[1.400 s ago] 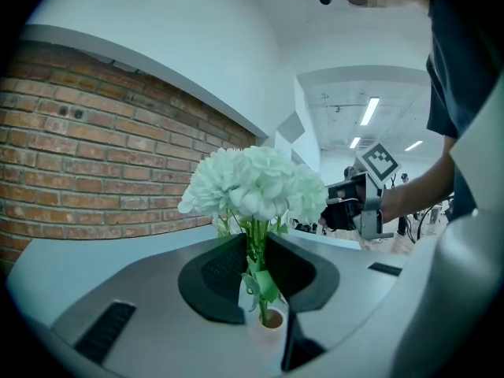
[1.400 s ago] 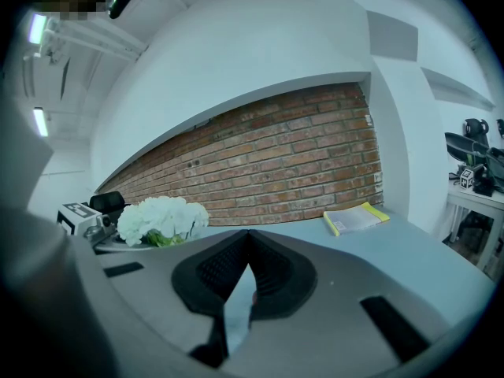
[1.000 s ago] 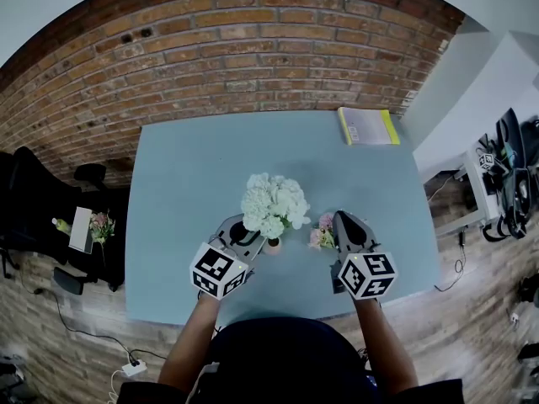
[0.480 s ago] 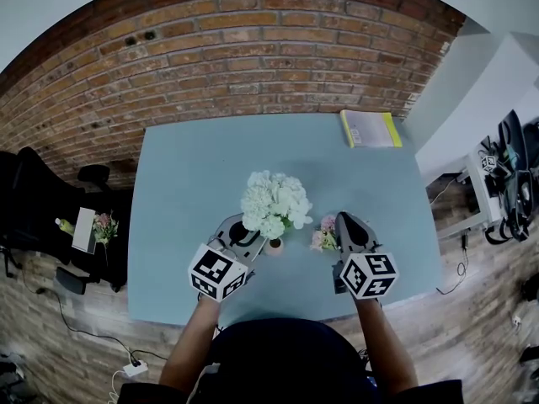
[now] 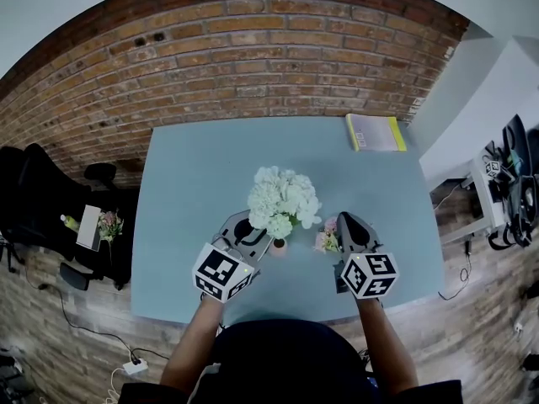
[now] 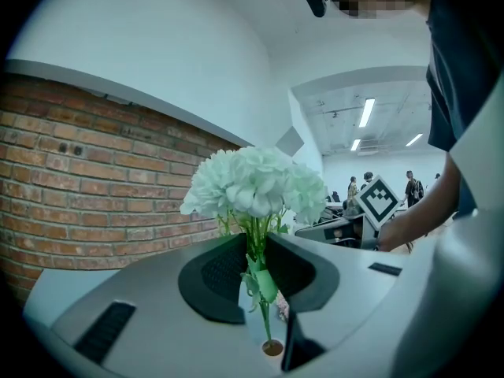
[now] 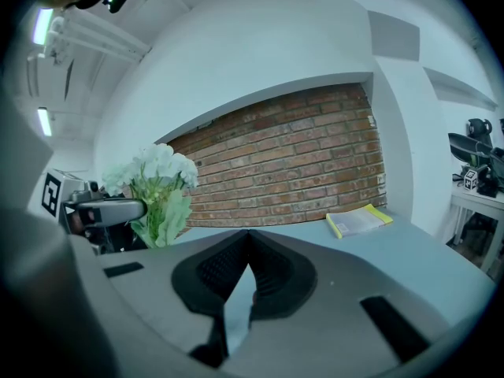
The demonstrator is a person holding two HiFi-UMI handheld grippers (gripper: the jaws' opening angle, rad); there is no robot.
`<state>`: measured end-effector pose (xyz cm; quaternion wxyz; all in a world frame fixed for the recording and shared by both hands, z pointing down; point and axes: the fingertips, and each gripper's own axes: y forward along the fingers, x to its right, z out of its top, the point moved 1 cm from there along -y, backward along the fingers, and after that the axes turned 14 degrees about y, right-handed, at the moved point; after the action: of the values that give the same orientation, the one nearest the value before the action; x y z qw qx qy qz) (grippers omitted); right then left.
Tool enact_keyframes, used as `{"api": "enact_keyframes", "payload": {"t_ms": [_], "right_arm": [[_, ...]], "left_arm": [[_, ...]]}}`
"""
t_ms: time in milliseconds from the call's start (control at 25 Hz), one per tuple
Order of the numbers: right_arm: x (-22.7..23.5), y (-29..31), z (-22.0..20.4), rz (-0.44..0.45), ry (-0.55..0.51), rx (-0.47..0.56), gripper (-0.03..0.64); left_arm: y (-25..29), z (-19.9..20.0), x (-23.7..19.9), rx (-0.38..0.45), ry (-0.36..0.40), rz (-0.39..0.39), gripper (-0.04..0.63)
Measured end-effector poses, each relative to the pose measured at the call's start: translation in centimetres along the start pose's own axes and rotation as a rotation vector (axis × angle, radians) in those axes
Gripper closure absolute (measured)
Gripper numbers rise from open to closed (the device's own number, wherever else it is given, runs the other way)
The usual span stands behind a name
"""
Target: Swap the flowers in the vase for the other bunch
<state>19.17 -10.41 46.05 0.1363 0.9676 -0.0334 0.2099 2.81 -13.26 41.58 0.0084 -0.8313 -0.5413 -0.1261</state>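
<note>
Though narrow, left claw (image 6: 253, 242) on stems (image 6: 255, 228)

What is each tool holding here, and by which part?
The left tool grips the white flowers by their stems. The right tool is shut with nothing seen in it.

Left gripper (image 5: 255, 228): held in your left hand, about level, angled inward toward your right; jaws nearly together, pads clamped on the white flower stems (image 6: 257, 252)

Right gripper (image 5: 348, 220): held in your right hand, pointing away from you and tipped slightly down; jaws pressed together at the tips

Left forearm (image 5: 192, 337), right forearm (image 5: 381, 337): both reach forward from your torso, well apart
</note>
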Motion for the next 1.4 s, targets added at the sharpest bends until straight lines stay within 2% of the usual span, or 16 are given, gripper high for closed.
{"api": "enact_keyframes", "payload": {"t_ms": [760, 1400], "right_arm": [[-1.2, 0.4, 0.0, 0.065, -0.010, -0.020, 0.604], [-2.7, 1.2, -1.0, 0.100, -0.019, -0.049, 0.604]], "left_arm": [[-1.7, 1.3, -0.9, 0.008, -0.001, 0.103, 0.515], [-4.2, 1.5, -2.1, 0.008, -0.007, 0.159, 0.515]]}}
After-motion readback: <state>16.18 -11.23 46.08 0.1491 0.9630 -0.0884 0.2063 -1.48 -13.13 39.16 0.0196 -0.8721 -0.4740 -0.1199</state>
